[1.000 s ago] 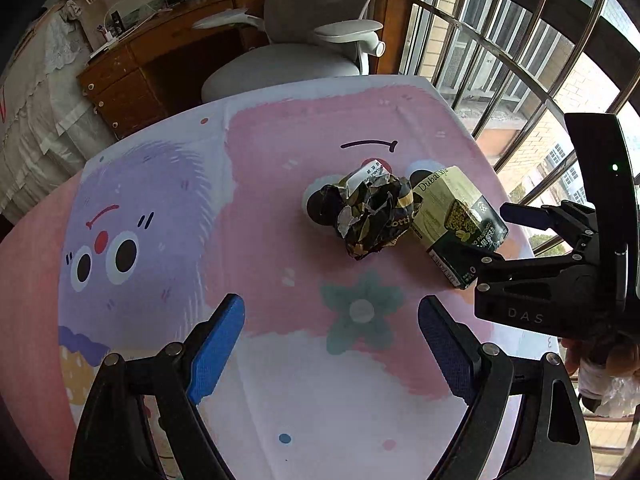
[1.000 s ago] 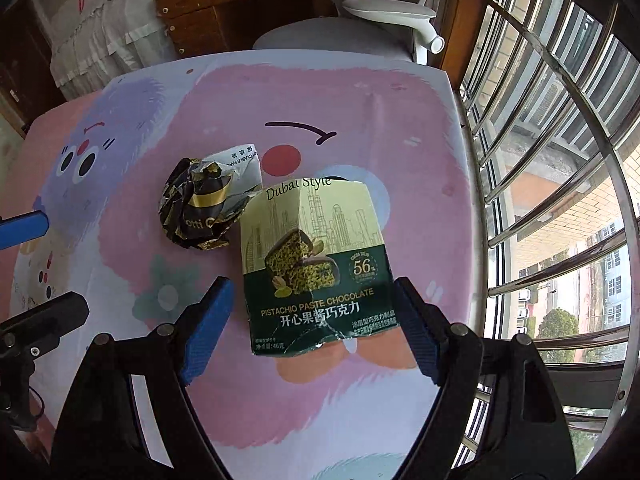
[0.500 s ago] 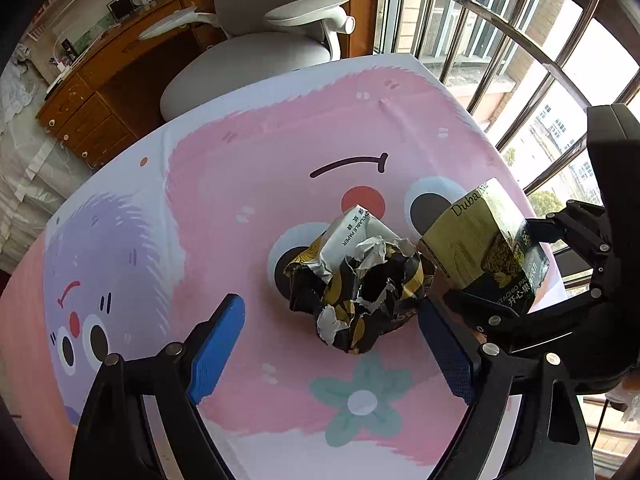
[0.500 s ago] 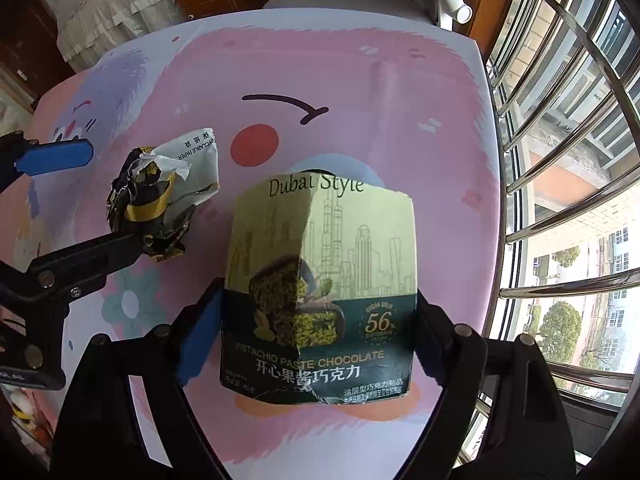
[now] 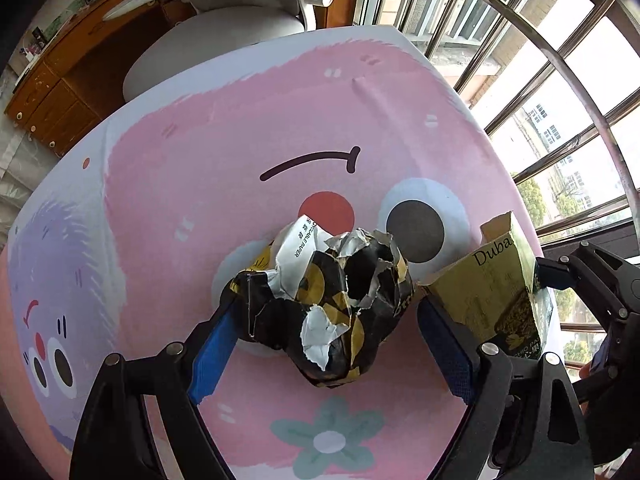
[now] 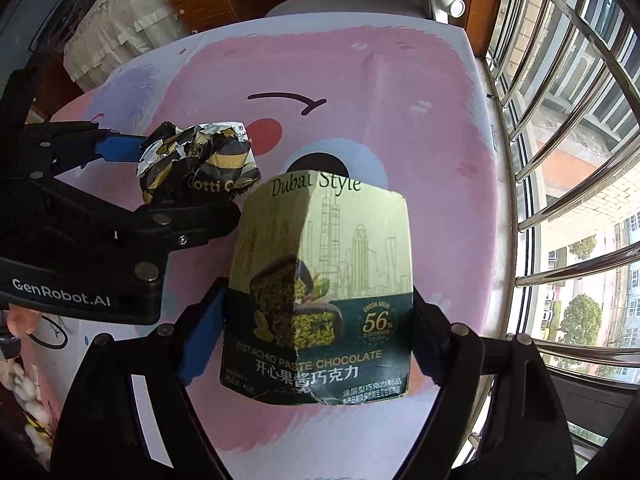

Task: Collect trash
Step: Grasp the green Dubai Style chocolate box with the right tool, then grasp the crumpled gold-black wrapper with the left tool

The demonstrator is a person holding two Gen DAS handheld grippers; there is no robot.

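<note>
A crumpled black, gold and silver wrapper (image 5: 332, 300) lies on the pink cartoon tablecloth (image 5: 240, 168). It sits between the blue-padded fingers of my left gripper (image 5: 328, 344), which is open, and it nearly fills the gap. The wrapper (image 6: 196, 164) also shows in the right wrist view, with the left gripper's black body beside it. Just to its right, a green and gold pistachio chocolate box (image 6: 320, 280) fills the space between the fingers of my right gripper (image 6: 316, 332). That gripper is open at full width, with the box's side edges against its pads. The box (image 5: 492, 284) stands tilted.
A grey office chair (image 5: 224, 28) and a wooden desk (image 5: 52, 92) stand beyond the table's far edge. Window bars (image 6: 560, 120) run close along the right edge of the table. A person's fingers (image 6: 20, 320) show at the left gripper's handle.
Both grippers moved forward over the cloth. The wrapper now sits between the left fingers and the box lies deeper between the right fingers. Neither finger gap has narrowed.
</note>
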